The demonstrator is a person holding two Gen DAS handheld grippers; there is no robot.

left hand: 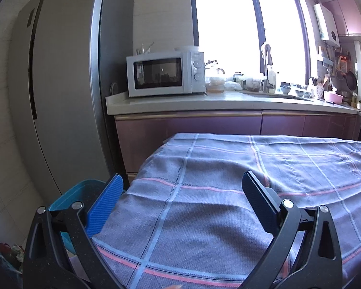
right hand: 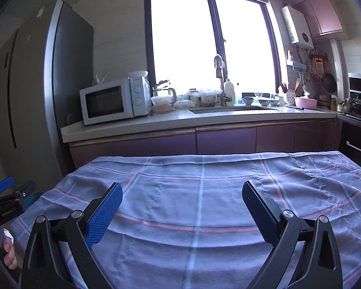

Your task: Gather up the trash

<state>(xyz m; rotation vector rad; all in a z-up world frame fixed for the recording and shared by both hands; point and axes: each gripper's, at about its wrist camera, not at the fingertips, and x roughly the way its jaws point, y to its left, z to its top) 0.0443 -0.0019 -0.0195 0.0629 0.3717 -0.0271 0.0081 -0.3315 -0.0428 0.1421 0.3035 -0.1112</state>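
My left gripper (left hand: 181, 180) is open and empty, held over the left end of a table covered with a purple checked cloth (left hand: 228, 212). A teal bin (left hand: 67, 197) stands on the floor just left of the table, partly behind my left finger. My right gripper (right hand: 182, 191) is open and empty over the middle of the same cloth (right hand: 204, 192). The left gripper also shows at the left edge of the right wrist view (right hand: 9, 190), over the bin (right hand: 32, 198). No piece of trash shows on the cloth.
A tall grey fridge (left hand: 60, 84) stands left of the table. Behind the table runs a counter (right hand: 180, 120) with a white microwave (right hand: 113, 100), a sink with a tap (right hand: 220, 82), bowls and jars. An oven (right hand: 358, 125) is at the right.
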